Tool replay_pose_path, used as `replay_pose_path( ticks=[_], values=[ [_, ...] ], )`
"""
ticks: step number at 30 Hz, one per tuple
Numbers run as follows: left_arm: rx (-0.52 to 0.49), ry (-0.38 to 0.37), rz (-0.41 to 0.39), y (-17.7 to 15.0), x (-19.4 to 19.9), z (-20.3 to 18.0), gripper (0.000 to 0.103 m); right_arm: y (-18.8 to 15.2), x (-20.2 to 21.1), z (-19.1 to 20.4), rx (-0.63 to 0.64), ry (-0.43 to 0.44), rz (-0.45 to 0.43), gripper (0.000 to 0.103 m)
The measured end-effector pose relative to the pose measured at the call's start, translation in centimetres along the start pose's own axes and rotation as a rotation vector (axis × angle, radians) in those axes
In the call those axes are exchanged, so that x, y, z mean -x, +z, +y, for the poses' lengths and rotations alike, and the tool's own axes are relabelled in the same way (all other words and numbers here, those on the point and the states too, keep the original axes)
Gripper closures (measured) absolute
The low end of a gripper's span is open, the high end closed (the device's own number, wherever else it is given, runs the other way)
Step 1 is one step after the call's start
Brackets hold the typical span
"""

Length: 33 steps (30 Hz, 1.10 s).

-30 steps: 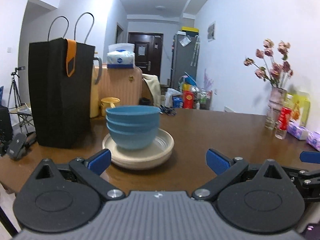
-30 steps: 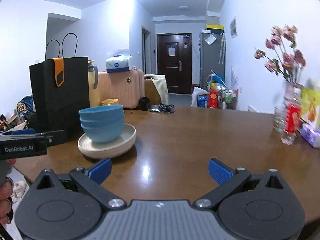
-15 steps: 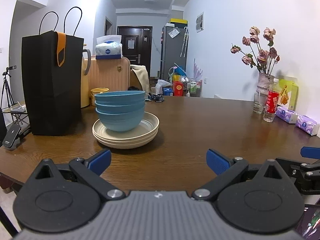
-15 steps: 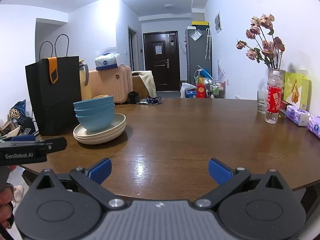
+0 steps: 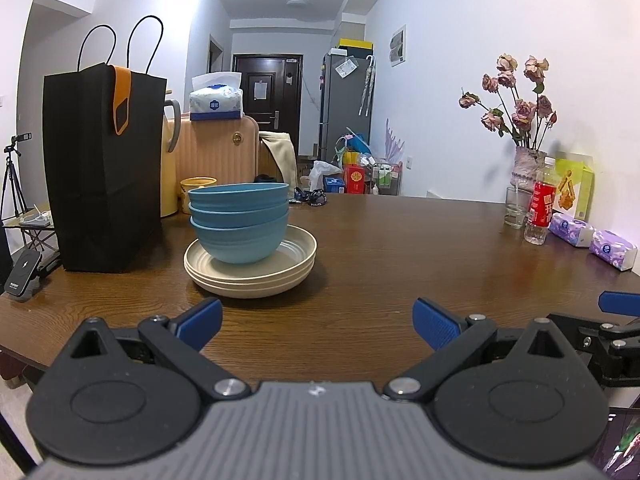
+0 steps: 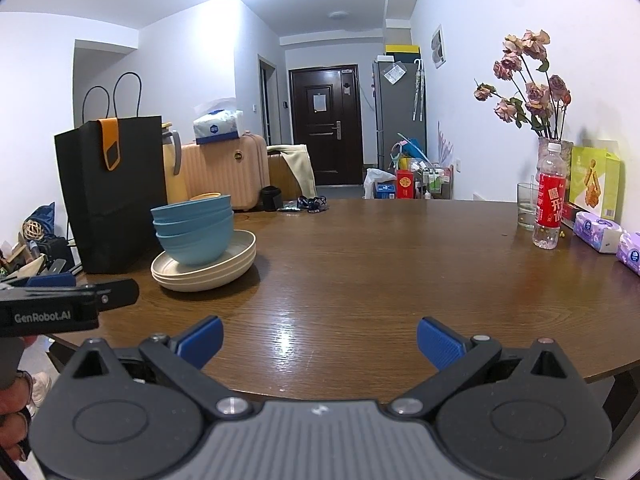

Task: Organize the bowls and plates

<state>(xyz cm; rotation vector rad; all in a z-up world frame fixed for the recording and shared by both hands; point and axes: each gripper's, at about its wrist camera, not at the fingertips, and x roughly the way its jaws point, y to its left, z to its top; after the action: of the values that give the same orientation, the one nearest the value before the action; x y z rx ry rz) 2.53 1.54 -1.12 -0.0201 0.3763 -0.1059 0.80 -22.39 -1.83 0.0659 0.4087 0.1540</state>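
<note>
My left tongs (image 5: 316, 320) are spread wide and empty, hanging over the near edge of the table (image 5: 400, 248). Just ahead of them, a little left, three blue bowls (image 5: 240, 220) sit nested on the stacked cream plates (image 5: 256, 276), beside a black bag (image 5: 100, 168). My right tongs (image 6: 320, 340) are spread too, with the stack ahead to their left.

A lived-in home: wooden dining table (image 5: 400, 248), fridge (image 5: 346, 104), pink suitcase (image 5: 216, 148), front door (image 6: 324, 124).
</note>
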Motion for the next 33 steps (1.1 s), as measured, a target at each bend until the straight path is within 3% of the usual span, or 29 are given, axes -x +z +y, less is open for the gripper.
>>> replay_pose_path(
  ticks=[33],
  values=[
    [-0.002, -0.006, -0.016, 0.13, 0.31, 0.06, 0.0, 0.05, 0.16, 0.33, -0.007, 0.001, -0.005, 0.0]
  ],
)
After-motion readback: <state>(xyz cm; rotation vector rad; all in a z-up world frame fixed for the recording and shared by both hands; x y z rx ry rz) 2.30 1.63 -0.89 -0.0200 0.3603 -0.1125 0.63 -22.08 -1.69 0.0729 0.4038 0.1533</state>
